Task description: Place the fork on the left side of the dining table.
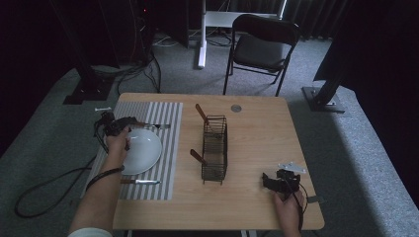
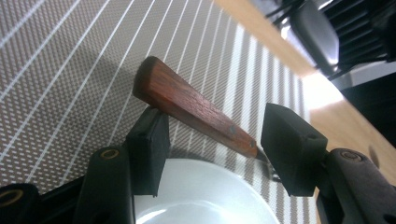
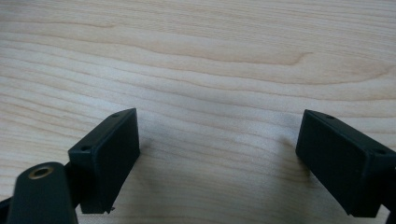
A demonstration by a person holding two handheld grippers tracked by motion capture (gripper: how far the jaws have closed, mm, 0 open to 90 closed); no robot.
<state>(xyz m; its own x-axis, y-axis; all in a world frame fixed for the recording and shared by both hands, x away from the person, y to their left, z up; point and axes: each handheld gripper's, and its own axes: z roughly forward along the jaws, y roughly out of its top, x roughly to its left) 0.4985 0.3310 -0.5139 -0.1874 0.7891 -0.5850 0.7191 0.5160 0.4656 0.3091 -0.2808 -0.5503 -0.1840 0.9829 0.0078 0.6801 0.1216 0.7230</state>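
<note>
Nearest us, the right gripper (image 1: 281,183) hovers over bare worktop (image 3: 210,60), well right of the white plate (image 1: 141,150), fingers spread wide. At the plate's far rim, the left gripper (image 2: 212,135) has its fingers spread around a wooden-handled utensil (image 2: 191,106) lying on the striped mat (image 1: 163,118).

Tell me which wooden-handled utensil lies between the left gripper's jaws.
The one on the striped placemat just beyond the white plate: its wooden handle lies between the left gripper's open jaws. Two others stand in the wire rack; another lies nearer the person.
</note>
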